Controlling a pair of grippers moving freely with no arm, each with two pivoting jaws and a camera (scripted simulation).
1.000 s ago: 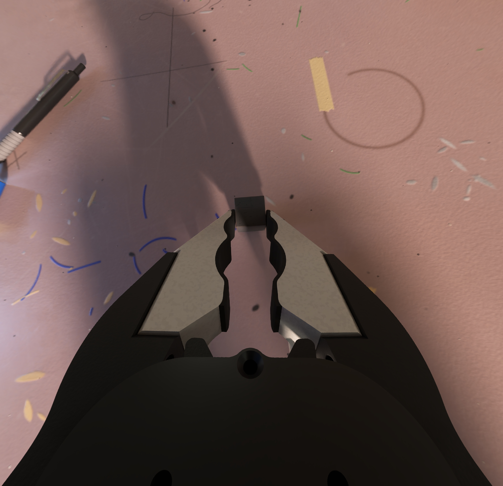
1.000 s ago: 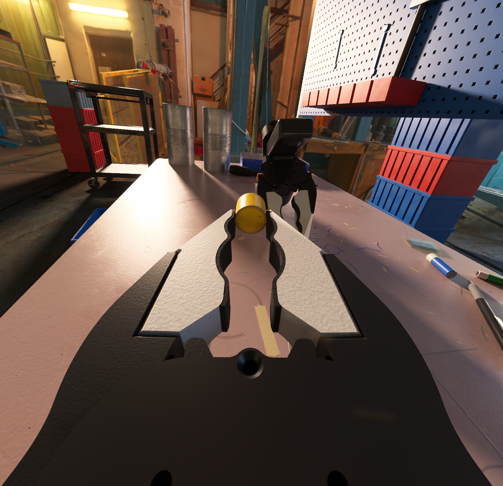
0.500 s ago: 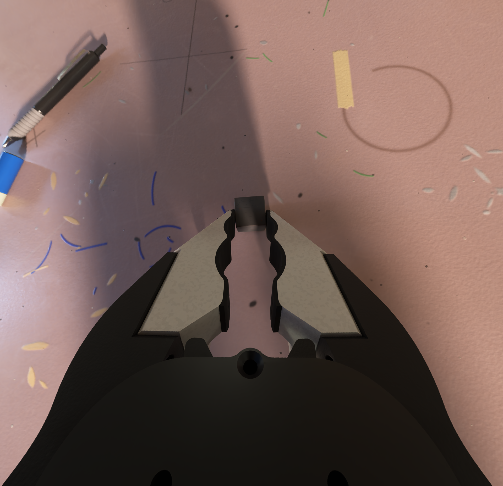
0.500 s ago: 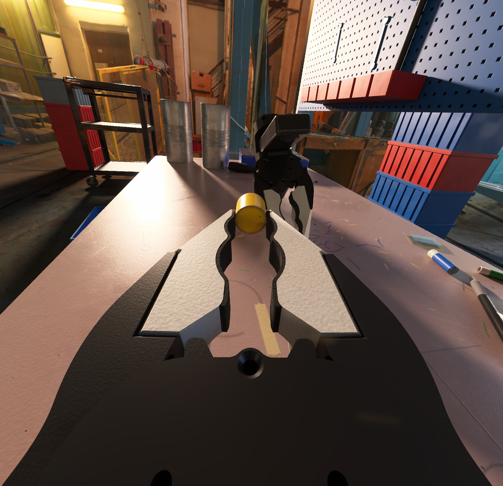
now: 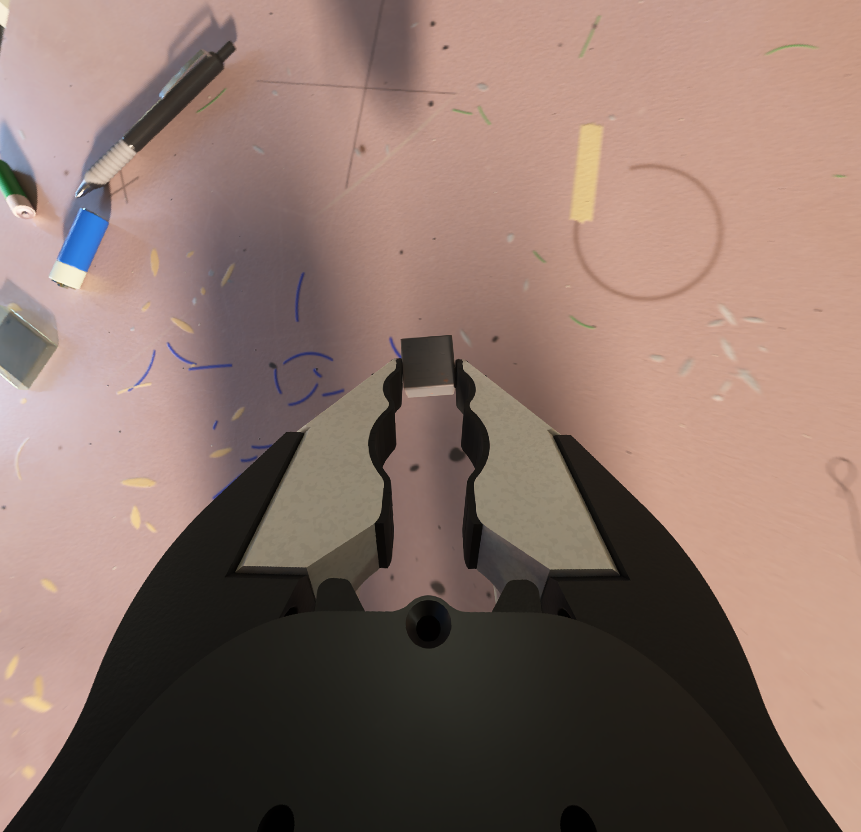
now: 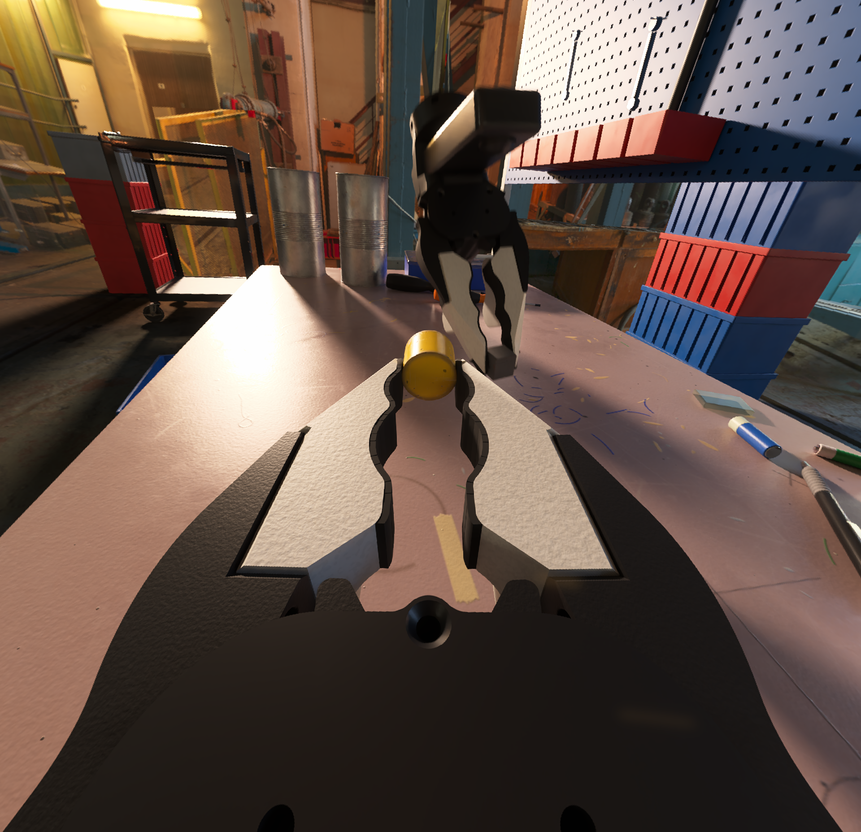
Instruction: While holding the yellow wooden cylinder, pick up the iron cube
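My left gripper is shut on the dark grey iron cube and holds it above the pink table, pointing down. In the right wrist view the left gripper hangs over the table just beyond my right one, with the cube at its fingertips, clear of the table. My right gripper is shut on the yellow wooden cylinder, held level above the table.
A pen, a blue-and-white marker, a green pencil and a grey block lie at the table's left. Yellow tape and a drawn circle mark the table. Two metal cans stand at the back.
My left gripper has risen with the iron cube in it, so the table looks farther away and more objects show at the left. My right gripper still holds the cylinder, almost unmoved.
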